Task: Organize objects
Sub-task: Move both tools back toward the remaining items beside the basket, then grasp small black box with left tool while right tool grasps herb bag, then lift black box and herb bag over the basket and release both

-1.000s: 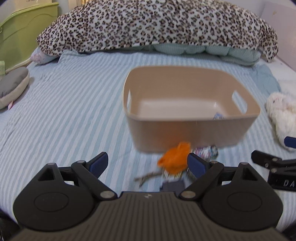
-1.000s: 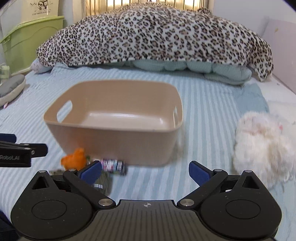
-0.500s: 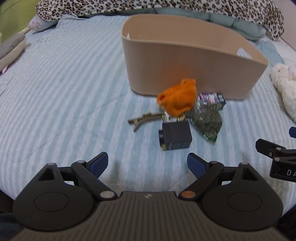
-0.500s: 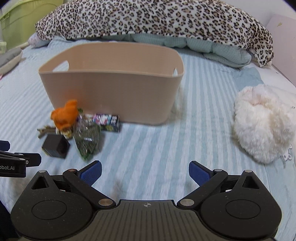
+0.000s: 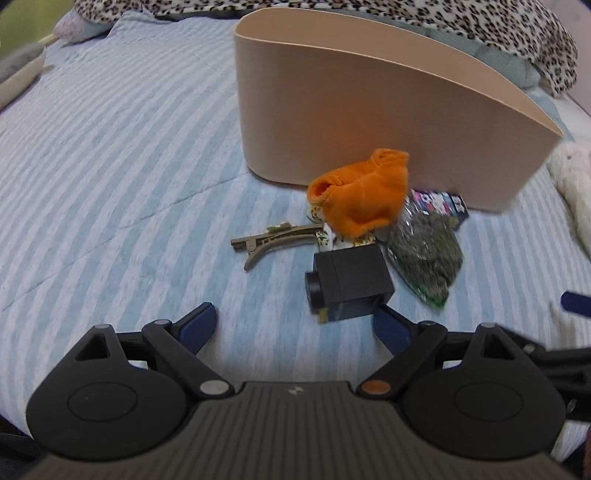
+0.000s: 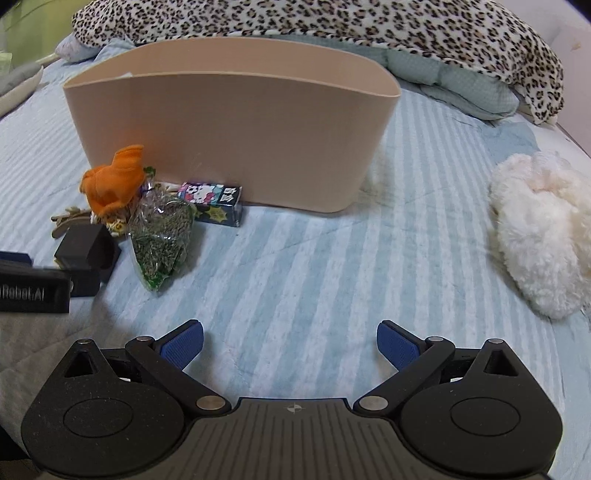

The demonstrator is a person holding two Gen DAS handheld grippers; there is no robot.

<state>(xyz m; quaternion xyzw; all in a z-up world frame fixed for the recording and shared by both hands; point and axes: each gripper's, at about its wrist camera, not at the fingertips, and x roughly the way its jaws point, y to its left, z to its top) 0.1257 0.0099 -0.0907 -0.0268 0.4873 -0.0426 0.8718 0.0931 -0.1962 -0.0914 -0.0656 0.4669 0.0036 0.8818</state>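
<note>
the left gripper [image 5: 295, 326] hangs low over the striped blue bedspread [image 5: 110, 155] with its jaws spread wide and nothing between them. ahead and a little to the left of its centre lies a bronze hair clip [image 5: 275, 238]. just ahead of its right finger sits a small black box [image 5: 351, 282], nearly touching that fingertip. beyond the box an orange plush toy [image 5: 360, 192] rests against the near wall of the beige bin [image 5: 369, 114], and to the right of the box lies a clear bag of green bits [image 5: 424, 251] with a printed carton [image 5: 439, 203] behind it.

the right gripper [image 6: 290, 345] is also spread wide, holding nothing, over bare bedspread. the same cluster lies far ahead to its left, the bin [image 6: 229, 136] straight ahead, and a fluffy white plush [image 6: 539, 236] ahead to its right. a leopard-print blanket [image 6: 332, 26] lies beyond the bin.
</note>
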